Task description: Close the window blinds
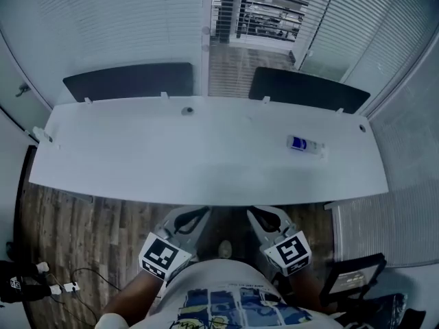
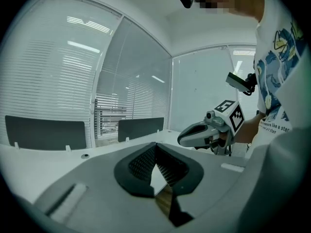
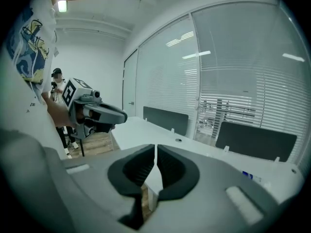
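Glass-walled office, white desk (image 1: 206, 163) spanning the head view. Window blinds (image 1: 103, 19) beyond the desk from 10 to 2 o'clock, mostly flat and pale; open slats (image 1: 264, 9) at 12 o'clock with the outside showing through. Left gripper (image 1: 200, 213) at 6 o'clock, short of the desk's near edge, jaws pressed together, empty. Right gripper (image 1: 255, 213) just beside it toward 5 o'clock, likewise closed on nothing. Small blue-labelled item (image 1: 302, 144) on the desk at 2 o'clock.

Window blinds (image 1: 103, 26) edge-cropped; blue item (image 1: 300, 144) indistinct
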Motion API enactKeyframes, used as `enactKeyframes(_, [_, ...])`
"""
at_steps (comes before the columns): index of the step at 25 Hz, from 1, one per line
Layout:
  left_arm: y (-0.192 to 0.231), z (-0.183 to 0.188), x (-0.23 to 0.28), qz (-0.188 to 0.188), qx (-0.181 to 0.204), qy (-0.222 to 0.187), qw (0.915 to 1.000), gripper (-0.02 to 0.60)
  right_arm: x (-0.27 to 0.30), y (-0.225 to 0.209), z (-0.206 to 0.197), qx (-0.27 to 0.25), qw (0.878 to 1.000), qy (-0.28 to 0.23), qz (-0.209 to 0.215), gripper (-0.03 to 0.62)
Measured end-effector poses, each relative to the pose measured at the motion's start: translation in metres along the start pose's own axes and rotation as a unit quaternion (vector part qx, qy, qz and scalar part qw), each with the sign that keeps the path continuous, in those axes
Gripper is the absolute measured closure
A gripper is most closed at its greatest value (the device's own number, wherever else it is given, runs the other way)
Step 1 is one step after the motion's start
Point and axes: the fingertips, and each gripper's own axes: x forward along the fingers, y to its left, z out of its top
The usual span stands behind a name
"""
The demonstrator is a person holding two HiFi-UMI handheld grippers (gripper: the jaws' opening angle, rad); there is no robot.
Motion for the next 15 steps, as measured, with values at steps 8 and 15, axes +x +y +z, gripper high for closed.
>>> enactKeyframes(8, [0.014,0.008,0.042,0.024,-0.004,-0.008,0.9997,0.577,0.017,-0.045,-0.005,-0.008,1.000,0.004,0.020,0.582])
enactKeyframes(15, [0.057,0.016,0.057,0.019,0.008,-0.004,0.9998,0.577,0.052,-0.066,0.007,0.006,1.000,0.005,0.002,0.582])
